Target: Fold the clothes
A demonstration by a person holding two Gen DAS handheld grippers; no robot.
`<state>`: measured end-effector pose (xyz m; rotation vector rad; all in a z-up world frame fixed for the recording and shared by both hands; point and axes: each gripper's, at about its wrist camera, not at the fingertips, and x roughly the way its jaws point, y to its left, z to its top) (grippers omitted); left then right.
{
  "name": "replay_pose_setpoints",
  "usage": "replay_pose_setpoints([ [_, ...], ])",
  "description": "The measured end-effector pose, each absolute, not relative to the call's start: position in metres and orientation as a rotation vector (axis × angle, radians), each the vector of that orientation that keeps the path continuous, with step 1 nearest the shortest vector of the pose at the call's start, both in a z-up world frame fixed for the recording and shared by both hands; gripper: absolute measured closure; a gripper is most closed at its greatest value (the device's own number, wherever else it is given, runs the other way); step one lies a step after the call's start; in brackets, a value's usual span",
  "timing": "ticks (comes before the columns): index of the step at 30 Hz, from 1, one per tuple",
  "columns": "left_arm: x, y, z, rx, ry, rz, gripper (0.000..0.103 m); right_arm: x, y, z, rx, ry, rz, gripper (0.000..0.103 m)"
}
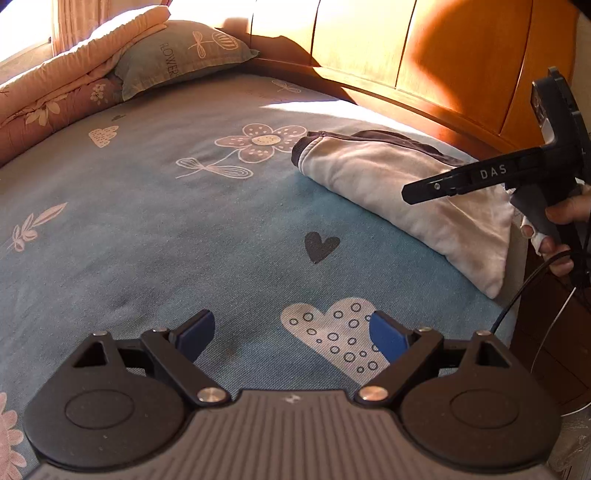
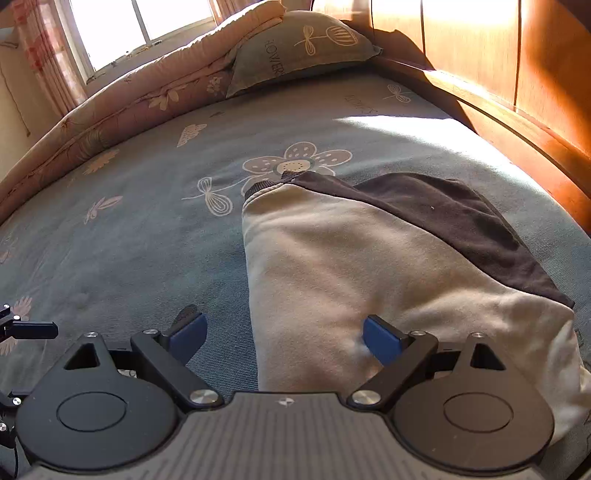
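My left tongs [image 1: 291, 334] stood wide apart with nothing between the blue pads [image 1: 386, 338], pointing down over a bare stretch of the bed [image 1: 184, 236]. Under them lay the blue sheet with its printed white heart and, a little further on, a small dark heart. The folded garment [image 1: 406, 195] lay well off to the right of them, near the bed's right edge and close to the wooden headboard [image 1: 461, 66]. It was a cream piece with dark brown trim, folded into a long bundle, its ribbed cuff end pointing toward the big printed flower on the sheet.

My right tongs [image 2: 284, 336] were also spread wide and clamped on nothing. They hung over the near end of the garment [image 2: 369, 266]: the right pad [image 2: 382, 339] was over the cream cloth, while the left pad [image 2: 188, 332] was over the bare sheet beside the garment's left edge. I could not tell whether the right pad touched the cloth. The dark brown part ran along the garment's far right side.

From the left camera, my right hand [image 1: 557, 221] showed at the right edge, wrapped round the handle of the right tool, whose black arm reached over the garment.

At the head of the bed a grey-green pillow [image 2: 306, 48] leaned against a rolled pink quilt [image 2: 147, 96], with a bright window [image 2: 140, 26] behind.
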<state>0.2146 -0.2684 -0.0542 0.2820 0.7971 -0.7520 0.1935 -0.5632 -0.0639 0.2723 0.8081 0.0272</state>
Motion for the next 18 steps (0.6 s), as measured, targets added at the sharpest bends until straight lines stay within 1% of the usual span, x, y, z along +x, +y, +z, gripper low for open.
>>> replay_pose_setpoints([
  [4,0.205,-0.261,-0.045,0.265,0.770,-0.733,0.012,0.177,-0.551,-0.059,0.263,0.816,0.024,0.008],
  [11,0.187,-0.253,-0.032,0.243,0.729,-0.720,0.012,0.167,-0.543,-0.087,0.302,0.888,-0.009,0.007],
  [18,0.173,-0.248,-0.028,0.256,0.705,-0.717,0.012,0.129,-0.535,-0.083,0.388,0.830,-0.029,0.006],
])
